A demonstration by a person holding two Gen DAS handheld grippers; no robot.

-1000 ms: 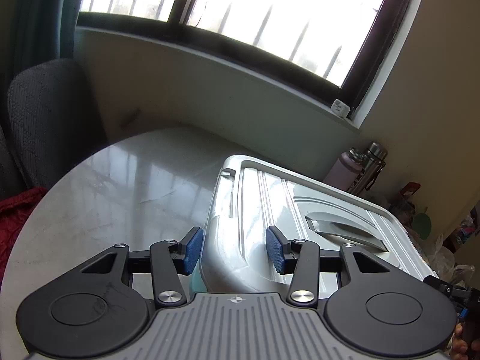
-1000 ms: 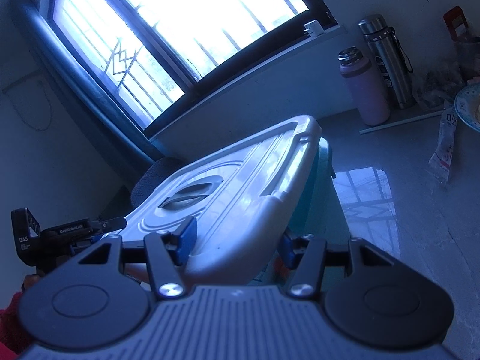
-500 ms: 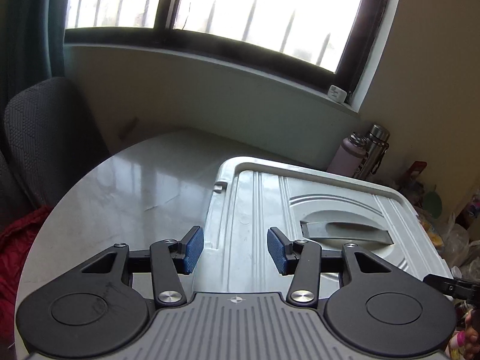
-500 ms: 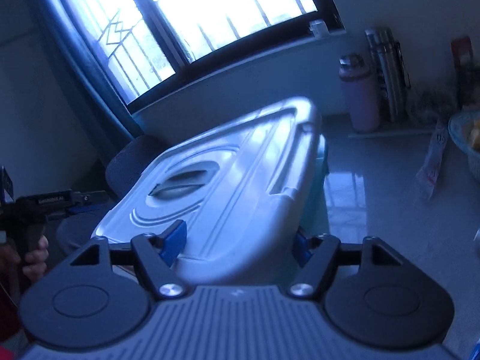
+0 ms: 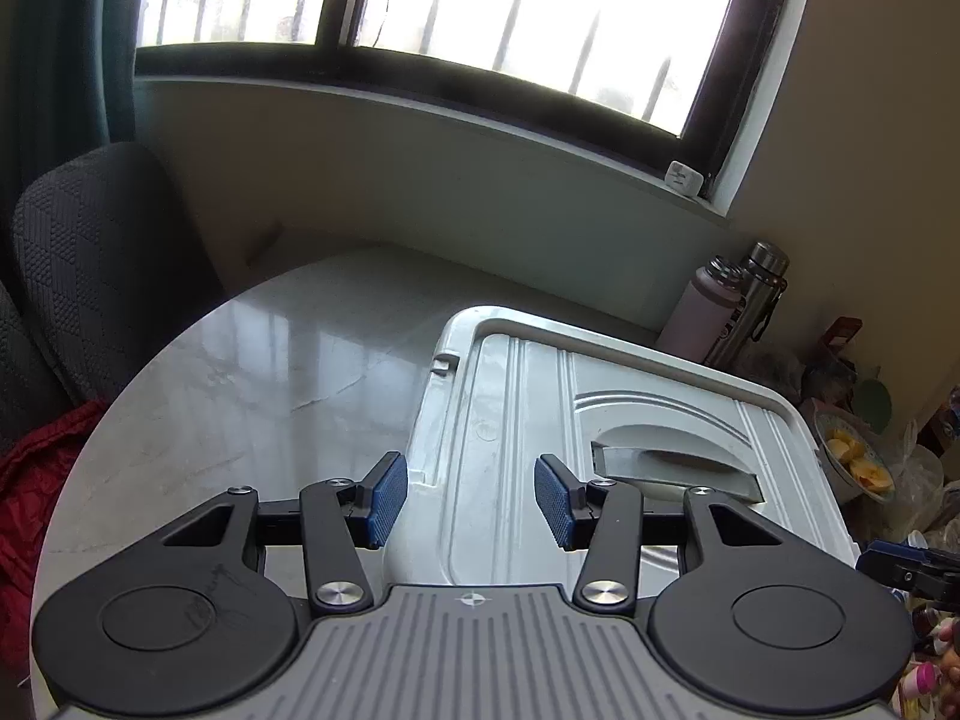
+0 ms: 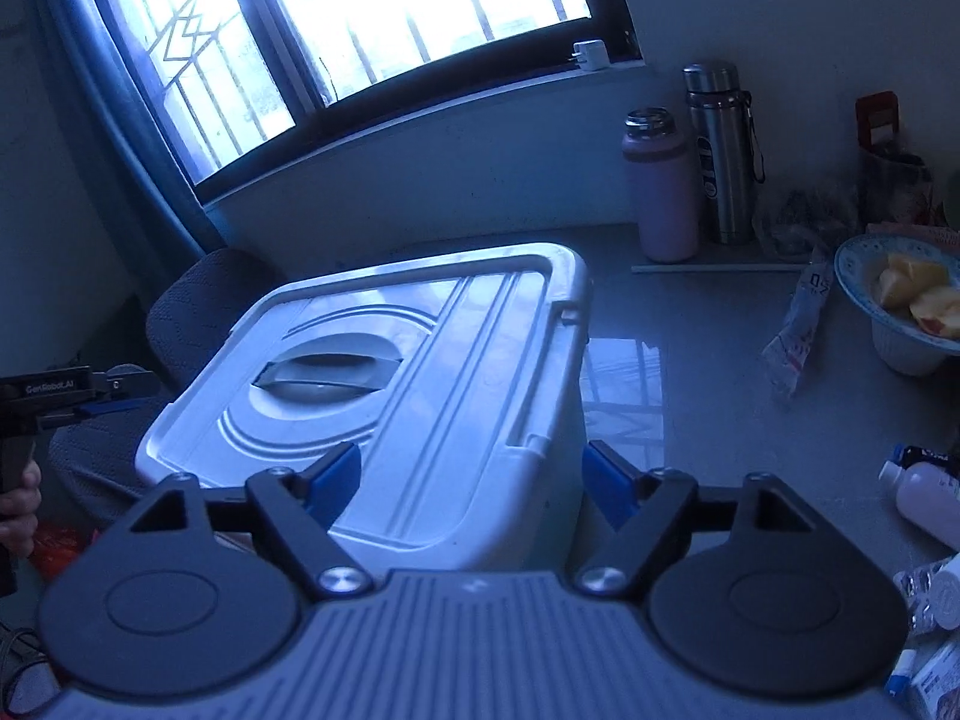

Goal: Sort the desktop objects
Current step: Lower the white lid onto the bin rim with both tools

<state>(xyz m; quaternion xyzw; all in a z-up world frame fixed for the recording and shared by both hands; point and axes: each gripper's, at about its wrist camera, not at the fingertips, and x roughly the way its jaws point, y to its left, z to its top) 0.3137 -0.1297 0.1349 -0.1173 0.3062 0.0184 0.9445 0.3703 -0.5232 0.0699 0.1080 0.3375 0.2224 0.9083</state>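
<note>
Box: we see a white lidded storage box (image 5: 606, 456) standing on the pale stone table (image 5: 252, 384), its lid (image 6: 384, 360) lying flat and closed on top, with a recessed handle (image 6: 327, 369) in the middle.
Left claw: our left gripper (image 5: 471, 495) is released, its blue pads (image 5: 384, 495) spread apart over the near left corner of the lid; we cannot tell whether either pad touches the box.
Right claw: our right gripper (image 6: 471, 480) is also released, its jaws wide on either side of the box's near right corner, one pad above the lid and the other beside the box wall.
Other gripper in view: from the right wrist view we see the left gripper's black body at the far left, with a hand (image 6: 18, 504) holding its grip.
Back of table: a pink bottle (image 6: 660, 186) and a steel flask (image 6: 723, 150) stand side by side near the wall.
Right of table: a bowl of cut fruit (image 6: 900, 294), a crumpled wrapper (image 6: 798, 330) just beside it and a white bottle (image 6: 927, 498) lying near the edge.
Behind: a dark chair (image 5: 90, 276) under the window (image 5: 480, 18).
</note>
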